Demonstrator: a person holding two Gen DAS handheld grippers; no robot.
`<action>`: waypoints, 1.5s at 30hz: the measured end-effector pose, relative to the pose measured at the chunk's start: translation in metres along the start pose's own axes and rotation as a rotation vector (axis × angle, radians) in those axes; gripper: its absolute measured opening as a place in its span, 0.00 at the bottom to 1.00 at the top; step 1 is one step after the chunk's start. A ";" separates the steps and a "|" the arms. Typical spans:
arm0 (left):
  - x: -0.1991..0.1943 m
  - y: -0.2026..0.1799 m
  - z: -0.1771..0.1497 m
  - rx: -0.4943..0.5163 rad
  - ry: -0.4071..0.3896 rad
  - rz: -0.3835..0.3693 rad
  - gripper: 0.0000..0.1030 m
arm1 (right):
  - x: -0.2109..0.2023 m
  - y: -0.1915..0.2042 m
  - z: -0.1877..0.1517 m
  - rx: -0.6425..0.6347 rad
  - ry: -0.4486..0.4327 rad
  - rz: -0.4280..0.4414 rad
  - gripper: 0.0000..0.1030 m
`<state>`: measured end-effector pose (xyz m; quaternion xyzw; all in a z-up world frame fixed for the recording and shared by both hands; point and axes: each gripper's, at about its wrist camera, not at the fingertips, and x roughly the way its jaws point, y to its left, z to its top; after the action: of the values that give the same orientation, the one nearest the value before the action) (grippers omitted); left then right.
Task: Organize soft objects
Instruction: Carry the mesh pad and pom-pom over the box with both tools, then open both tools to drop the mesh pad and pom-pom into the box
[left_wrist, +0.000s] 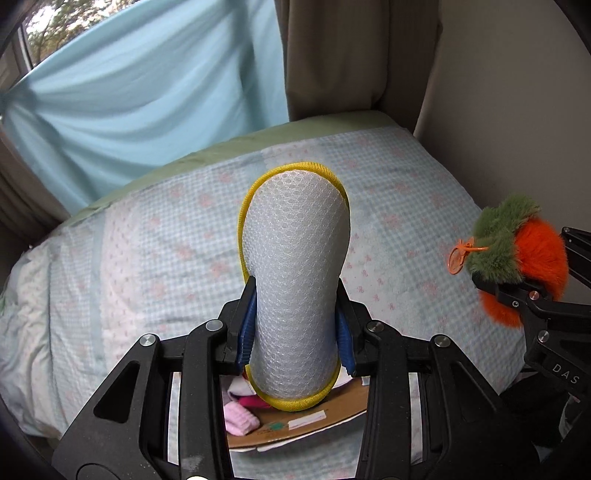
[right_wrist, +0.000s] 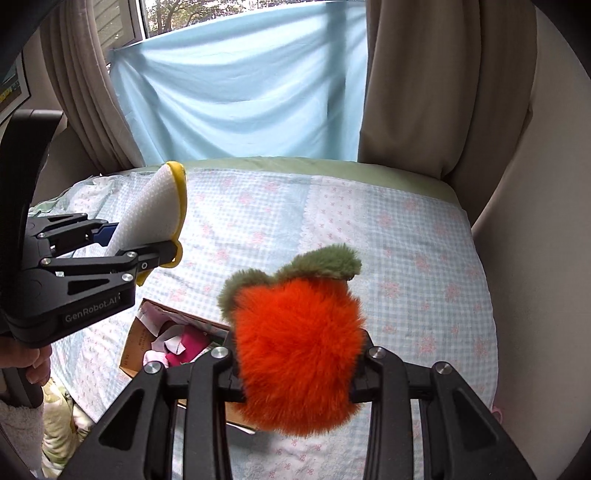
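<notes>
Now, left wrist view: your left gripper (left_wrist: 295, 325) has jaws clamped on white mesh pad (left_wrist: 297, 280) with yellow trim, held up above bed (left_wrist: 110, 258). Cardboard box (left_wrist: 295, 424) with pink socks (left_wrist: 240, 419) sits below. Right gripper (left_wrist: 517, 291) at far right grips orange plush (left_wrist: 532, 254).

Right wrist view: your right gripper (right_wrist: 295, 373) has jaws closed on orange plush (right_wrist: 295, 347), green fuzzy top up, above bed (right_wrist: 406, 240). Left gripper (right_wrist: 147, 243) holds mesh pad (right_wrist: 147, 218) over box (right_wrist: 136, 339).

Soft daylight filters through the pale blue cloth curtain (right_wrist: 240, 88) over the window; shadows stay faint, fisheye edges bend and darken, the curtain looks slightly blurred
</notes>
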<state>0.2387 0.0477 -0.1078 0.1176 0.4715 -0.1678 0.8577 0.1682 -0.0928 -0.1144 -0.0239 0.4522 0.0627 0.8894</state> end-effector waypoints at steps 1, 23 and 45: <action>-0.005 0.009 -0.010 -0.013 0.001 0.005 0.32 | 0.000 0.010 0.000 -0.007 0.001 0.007 0.32; 0.029 0.136 -0.135 -0.029 0.166 -0.038 0.32 | 0.094 0.116 -0.031 -0.001 0.182 0.079 0.32; 0.184 0.084 -0.182 0.181 0.511 -0.204 0.32 | 0.230 0.067 -0.075 0.363 0.543 0.062 0.32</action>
<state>0.2237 0.1573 -0.3563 0.1843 0.6648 -0.2597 0.6757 0.2328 -0.0130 -0.3432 0.1329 0.6773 -0.0005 0.7236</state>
